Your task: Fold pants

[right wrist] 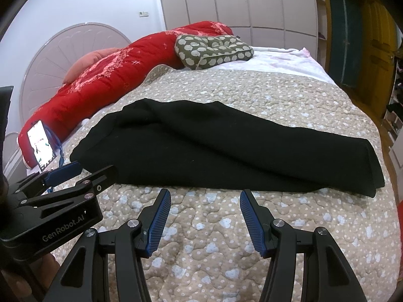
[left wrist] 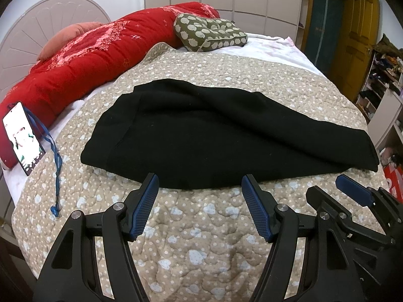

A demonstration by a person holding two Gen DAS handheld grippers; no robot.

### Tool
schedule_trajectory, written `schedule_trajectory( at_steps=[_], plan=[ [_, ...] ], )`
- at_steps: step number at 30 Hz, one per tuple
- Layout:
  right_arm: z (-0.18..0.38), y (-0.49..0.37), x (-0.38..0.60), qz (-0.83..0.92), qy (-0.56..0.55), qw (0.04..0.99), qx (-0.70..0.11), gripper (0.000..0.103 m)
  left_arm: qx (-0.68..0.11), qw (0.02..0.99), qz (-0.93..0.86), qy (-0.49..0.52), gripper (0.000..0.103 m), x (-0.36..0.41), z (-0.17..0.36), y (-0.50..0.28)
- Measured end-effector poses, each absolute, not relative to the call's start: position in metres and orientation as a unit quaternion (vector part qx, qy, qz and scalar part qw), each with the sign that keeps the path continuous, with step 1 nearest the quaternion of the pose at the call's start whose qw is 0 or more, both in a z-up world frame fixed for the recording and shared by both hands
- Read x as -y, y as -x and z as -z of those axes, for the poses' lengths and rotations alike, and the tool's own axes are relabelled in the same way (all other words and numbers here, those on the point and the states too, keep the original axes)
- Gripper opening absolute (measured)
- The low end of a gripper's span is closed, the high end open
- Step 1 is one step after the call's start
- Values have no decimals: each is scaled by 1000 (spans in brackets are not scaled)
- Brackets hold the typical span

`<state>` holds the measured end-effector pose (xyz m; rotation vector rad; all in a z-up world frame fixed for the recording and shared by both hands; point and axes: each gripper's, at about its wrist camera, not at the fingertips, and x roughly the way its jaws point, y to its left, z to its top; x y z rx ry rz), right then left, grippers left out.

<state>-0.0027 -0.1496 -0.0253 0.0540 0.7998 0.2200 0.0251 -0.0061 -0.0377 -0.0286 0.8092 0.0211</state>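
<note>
My black knit pants [left wrist: 214, 130] lie folded lengthwise on the beige heart-print quilt [left wrist: 201, 239], near its edge. Both my left gripper [left wrist: 200, 186] and right gripper [right wrist: 205, 198] hang spread wide just short of them, holding nothing. Lit phone [left wrist: 21, 138] sits left of the pants, propped I think.

1 pants [left wrist: 226, 130], 2 grippers – left [left wrist: 200, 183], right [right wrist: 205, 198] – 1 phone [left wrist: 22, 138].

The left black plastic tongs [left wrist: 200, 186] have two angular arms with triangular cut-outs, round silver screw heads at the pivots, and blue ribbed rubber fingertips [left wrist: 146, 205]. The right black plastic tongs [right wrist: 205, 202] match them, with the same blue ribbed pads [right wrist: 252, 222]. In the right wrist view, white lettering reading "GenRobot.AI" marks the left tool's black body.
</note>
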Motion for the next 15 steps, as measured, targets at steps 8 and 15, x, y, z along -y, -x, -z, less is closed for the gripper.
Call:
schedule_trajectory(
  at_steps=[8, 15],
  plan=[
    [30, -3, 147, -109, -26, 912, -394, 55, -397, 918, -14, 13, 69, 6, 42, -30],
    [34, -16, 144, -120, -26, 908, -400, 55, -403, 915, -20, 12, 69, 3, 46, -39]
  ],
)
